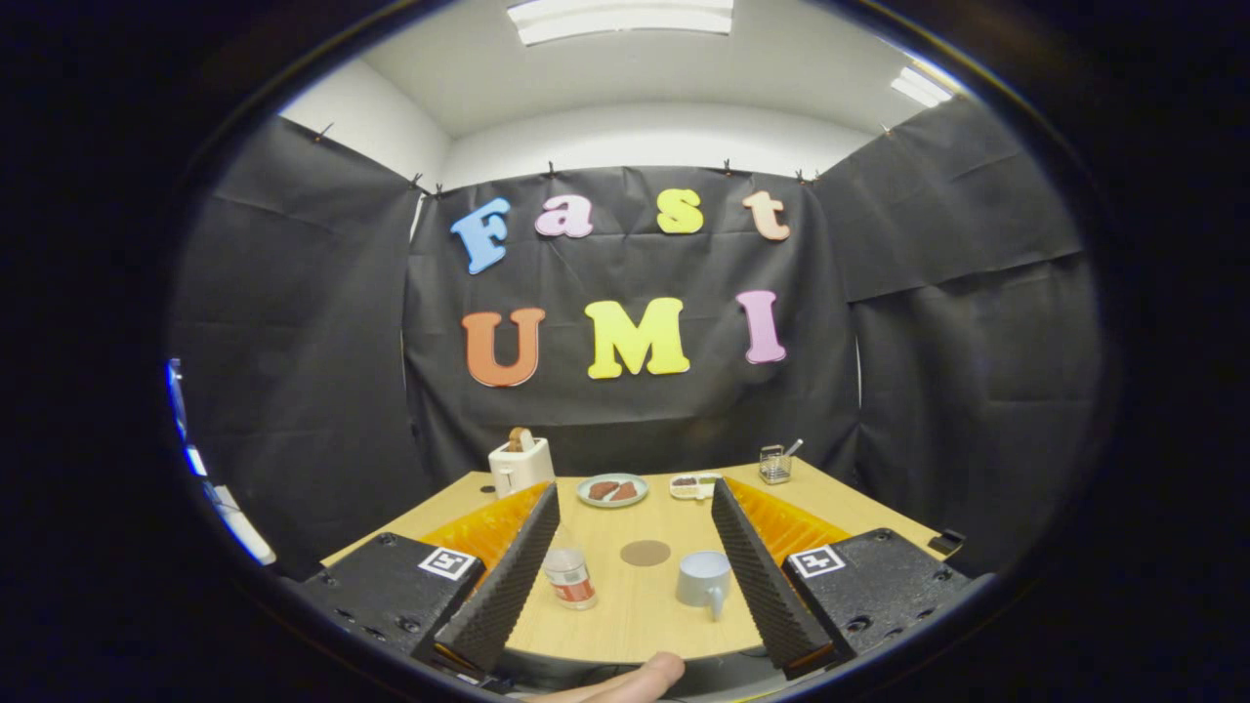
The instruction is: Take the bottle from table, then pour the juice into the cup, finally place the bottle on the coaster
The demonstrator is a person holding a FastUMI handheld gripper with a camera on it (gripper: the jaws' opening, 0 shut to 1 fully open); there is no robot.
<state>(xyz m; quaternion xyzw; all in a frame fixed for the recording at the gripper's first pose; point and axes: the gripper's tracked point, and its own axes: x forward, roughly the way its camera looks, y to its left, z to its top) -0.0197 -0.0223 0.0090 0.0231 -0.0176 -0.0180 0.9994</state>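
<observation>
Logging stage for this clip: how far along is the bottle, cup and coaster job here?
Nothing looks done yet. The bottle stands on the table by the left finger, untouched; the gripper is open around bottle, cup and coaster. In hand: the approach to the bottle. Left: grasping, pouring into the cup, setting the bottle on the bare coaster.

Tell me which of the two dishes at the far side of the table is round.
The green plate beside the toaster is round; the white tray to its right is oblong. The open gripper touches neither.

Matt wooden table (635, 605), clear plastic bottle (569, 576), smooth matt cup (704, 578), ridged gripper (635, 503) pads (513, 576), jaws wide apart
</observation>
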